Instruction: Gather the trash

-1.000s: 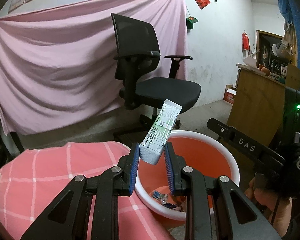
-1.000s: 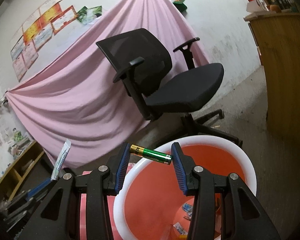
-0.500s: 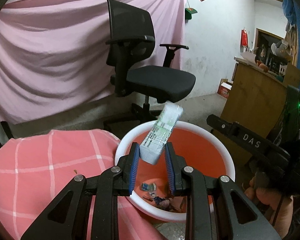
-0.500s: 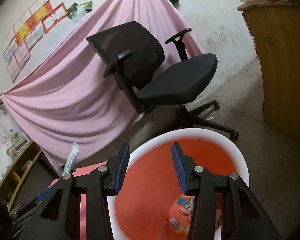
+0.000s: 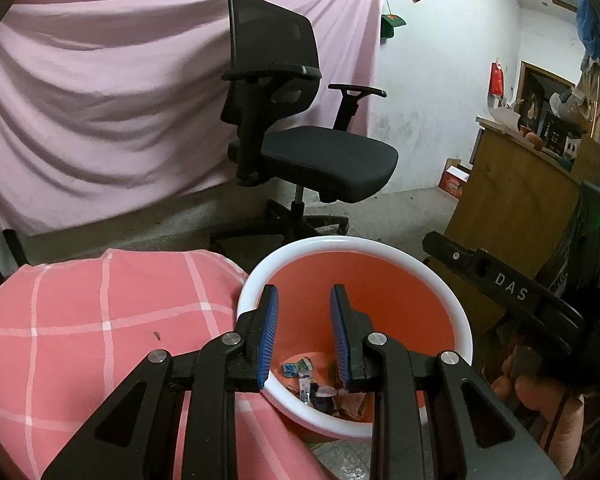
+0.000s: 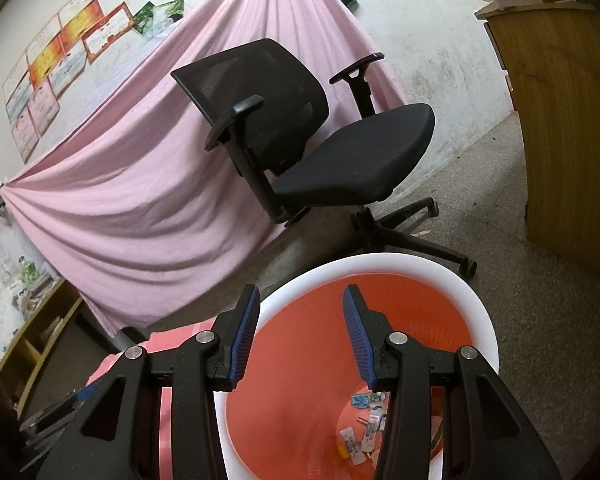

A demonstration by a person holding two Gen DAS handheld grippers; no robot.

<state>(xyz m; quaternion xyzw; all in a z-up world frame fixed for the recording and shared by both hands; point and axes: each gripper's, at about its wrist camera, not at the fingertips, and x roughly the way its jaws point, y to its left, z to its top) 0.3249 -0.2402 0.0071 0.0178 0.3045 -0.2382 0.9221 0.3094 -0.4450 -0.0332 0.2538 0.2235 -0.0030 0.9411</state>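
An orange trash bin with a white rim (image 5: pixel 440 292) stands on the floor beside the table; it also shows in the right wrist view (image 6: pixel 472 300). Several small wrappers and scraps (image 5: pixel 316 388) lie at its bottom, also seen in the right wrist view (image 6: pixel 364 436). My left gripper (image 5: pixel 303 336) is open and empty above the bin's near rim. My right gripper (image 6: pixel 302 340) is open and empty above the bin's mouth. The right gripper's body (image 5: pixel 512 300) shows at the right of the left wrist view.
A table with a pink checked cloth (image 5: pixel 100 320) lies left of the bin. A black office chair (image 5: pixel 300 148) stands behind the bin before a pink sheet (image 5: pixel 100 100). A wooden cabinet (image 5: pixel 512 200) stands at the right. A low shelf (image 6: pixel 40 332) is at far left.
The right gripper opened and its green battery is gone from the jaws. Then the left gripper opened and its white tube is gone. Both grippers moved closer over the bin.
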